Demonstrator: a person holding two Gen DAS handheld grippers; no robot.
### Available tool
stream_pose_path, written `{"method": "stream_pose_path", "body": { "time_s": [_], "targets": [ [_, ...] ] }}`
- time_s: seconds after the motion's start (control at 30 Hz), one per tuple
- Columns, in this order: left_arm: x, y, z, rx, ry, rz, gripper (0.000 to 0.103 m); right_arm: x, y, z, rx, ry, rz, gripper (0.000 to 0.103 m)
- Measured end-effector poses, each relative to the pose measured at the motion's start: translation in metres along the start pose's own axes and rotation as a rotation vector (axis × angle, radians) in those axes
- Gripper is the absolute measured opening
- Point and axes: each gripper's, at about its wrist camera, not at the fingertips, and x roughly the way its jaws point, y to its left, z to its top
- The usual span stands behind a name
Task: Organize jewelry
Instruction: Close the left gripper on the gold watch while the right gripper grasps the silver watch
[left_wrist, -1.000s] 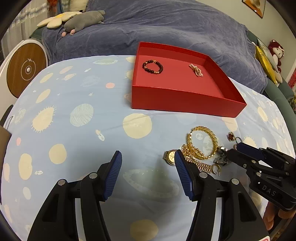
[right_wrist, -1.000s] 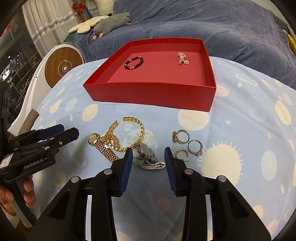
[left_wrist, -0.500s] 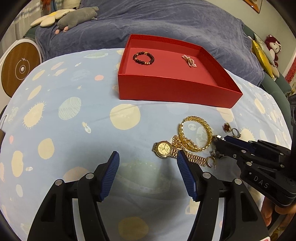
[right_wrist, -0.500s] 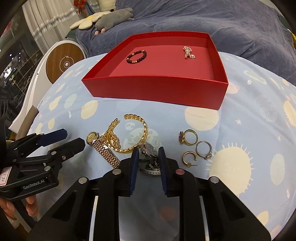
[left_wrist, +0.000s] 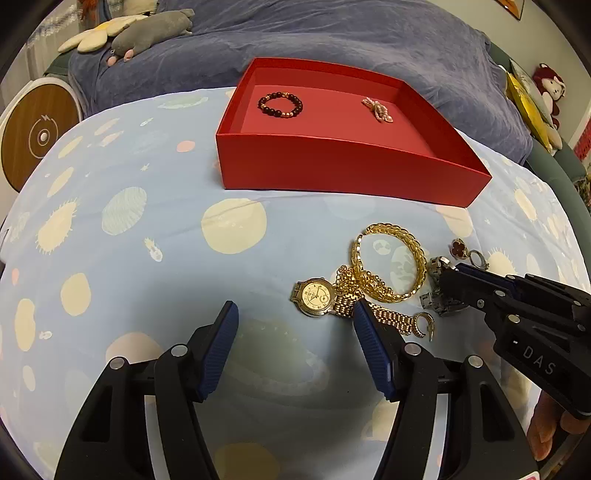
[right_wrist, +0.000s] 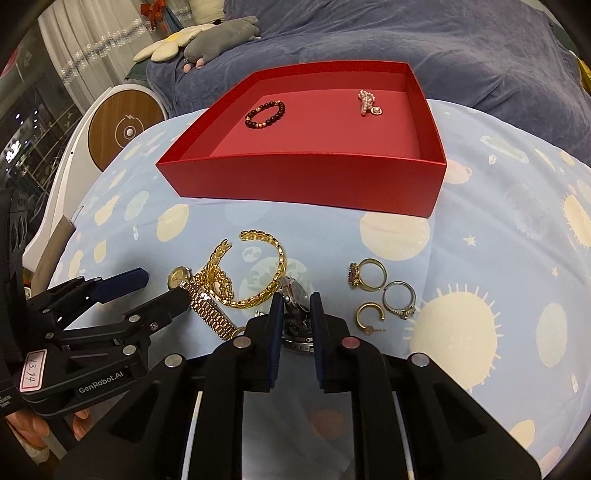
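A red box (left_wrist: 332, 166) (right_wrist: 303, 173) holds a dark bead bracelet (left_wrist: 280, 105) (right_wrist: 265, 114) and a pearl piece (left_wrist: 377, 110) (right_wrist: 367, 103). On the cloth in front lie a gold watch (left_wrist: 314, 291) (right_wrist: 181, 277), a gold chain bangle (left_wrist: 388, 266) (right_wrist: 258, 273), rings (right_wrist: 369, 278) and a gold hoop earring (right_wrist: 370, 315). My right gripper (right_wrist: 296, 306) (left_wrist: 448, 280) is shut on a silver watch (right_wrist: 295, 295) (left_wrist: 436, 299) lying on the cloth. My left gripper (left_wrist: 291, 314) (right_wrist: 155, 288) is open and empty, just left of the gold watch.
The table wears a light blue cloth with planets (left_wrist: 147, 221). A bed with a purple cover (left_wrist: 314, 33) and plush toys (left_wrist: 147, 29) lies behind. A round wooden-faced device (left_wrist: 33, 136) stands at the left.
My right gripper has closed from open onto the silver watch. The left gripper stayed open and shifted slightly left and back from the jewelry pile.
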Motion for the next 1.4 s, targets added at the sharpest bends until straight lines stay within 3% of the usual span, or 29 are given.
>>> {"method": "stream_pose_path", "body": {
  "time_s": [0.07, 0.27, 0.57, 0.97, 1.1, 1.27, 1.33, 1.4],
  "targets": [
    [0.0, 0.0, 0.001, 0.0, 0.002, -0.003, 0.062, -0.004, -0.002, 0.0, 0.009, -0.009, 0.0, 0.006],
    [0.001, -0.001, 0.003, -0.014, -0.002, -0.011, 0.062, -0.017, -0.009, -0.002, 0.027, -0.037, -0.017, 0.006],
    [0.01, -0.017, 0.004, 0.043, -0.054, 0.076, 0.064, -0.025, -0.014, -0.003, 0.043, -0.048, -0.017, 0.006],
    [-0.001, 0.007, -0.007, 0.054, -0.019, 0.053, 0.064, -0.025, -0.011, -0.002, 0.043, -0.042, -0.01, 0.006],
    [-0.004, 0.01, -0.009, 0.066, -0.029, 0.023, 0.055, -0.024, -0.007, -0.001, 0.037, -0.04, -0.005, 0.006],
    [-0.002, 0.006, -0.008, 0.084, -0.051, 0.048, 0.045, -0.02, -0.003, 0.0, 0.037, -0.035, 0.0, 0.006],
    [-0.003, 0.008, -0.007, 0.077, -0.045, 0.048, 0.038, -0.021, -0.002, 0.0, 0.034, -0.037, 0.001, 0.006],
    [-0.004, 0.014, -0.005, 0.057, -0.032, 0.033, 0.024, -0.021, -0.002, 0.0, 0.033, -0.037, 0.002, 0.006]
  ]
}}
